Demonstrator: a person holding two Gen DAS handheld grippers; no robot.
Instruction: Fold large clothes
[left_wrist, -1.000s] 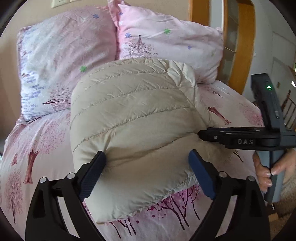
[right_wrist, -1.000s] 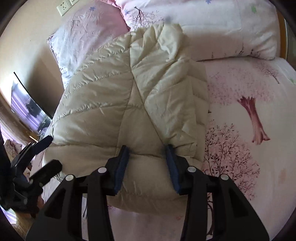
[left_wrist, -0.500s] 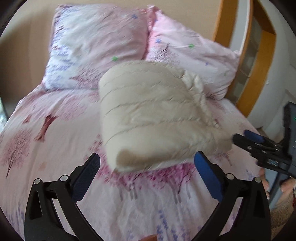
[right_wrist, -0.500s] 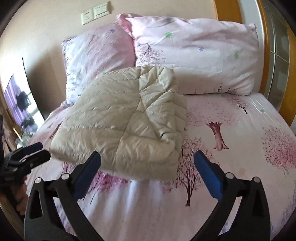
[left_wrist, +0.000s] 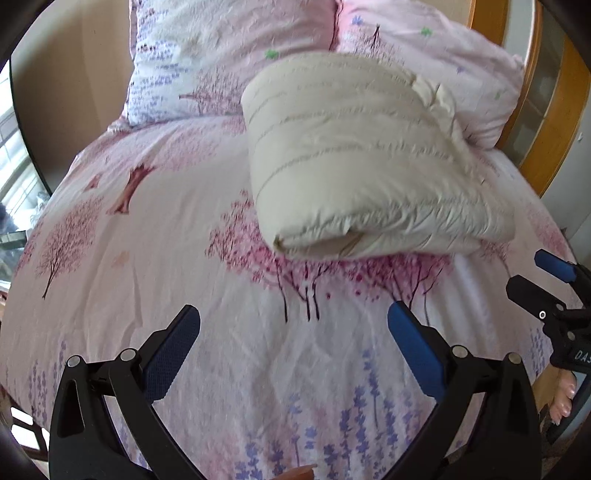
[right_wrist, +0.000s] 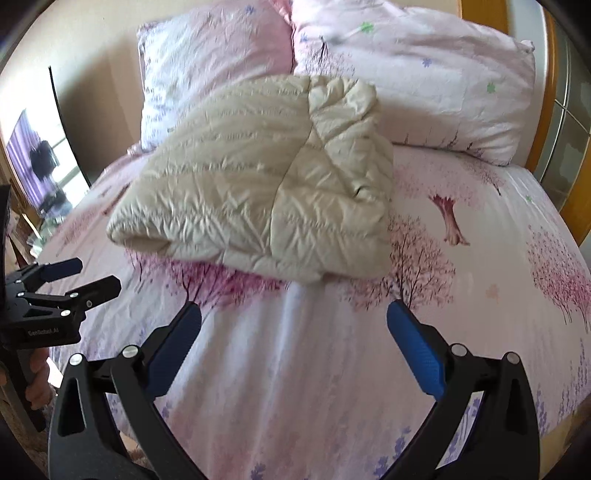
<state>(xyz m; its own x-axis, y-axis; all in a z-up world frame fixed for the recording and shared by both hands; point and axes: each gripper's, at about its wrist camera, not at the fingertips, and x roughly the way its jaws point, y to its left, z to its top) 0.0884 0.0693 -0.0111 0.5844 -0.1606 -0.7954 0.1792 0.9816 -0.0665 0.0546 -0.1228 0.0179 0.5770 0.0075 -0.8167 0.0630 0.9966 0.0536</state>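
Note:
A cream quilted down jacket (left_wrist: 362, 158) lies folded into a thick bundle on the pink floral bed sheet (left_wrist: 155, 229), its far end against the pillows. It also shows in the right wrist view (right_wrist: 266, 184). My left gripper (left_wrist: 293, 332) is open and empty, held back from the bundle's near edge. My right gripper (right_wrist: 293, 332) is open and empty, also short of the bundle. The right gripper shows at the right edge of the left wrist view (left_wrist: 550, 284), and the left gripper at the left edge of the right wrist view (right_wrist: 70, 280).
Two floral pillows (right_wrist: 424, 81) lean against the wall at the head of the bed. A wooden frame (left_wrist: 546, 122) stands to the right of the bed. A screen (right_wrist: 40, 158) stands at the left.
Both grippers have let go of the jacket, opened wide and pulled back toward the foot of the bed. The folded jacket stays on the sheet.

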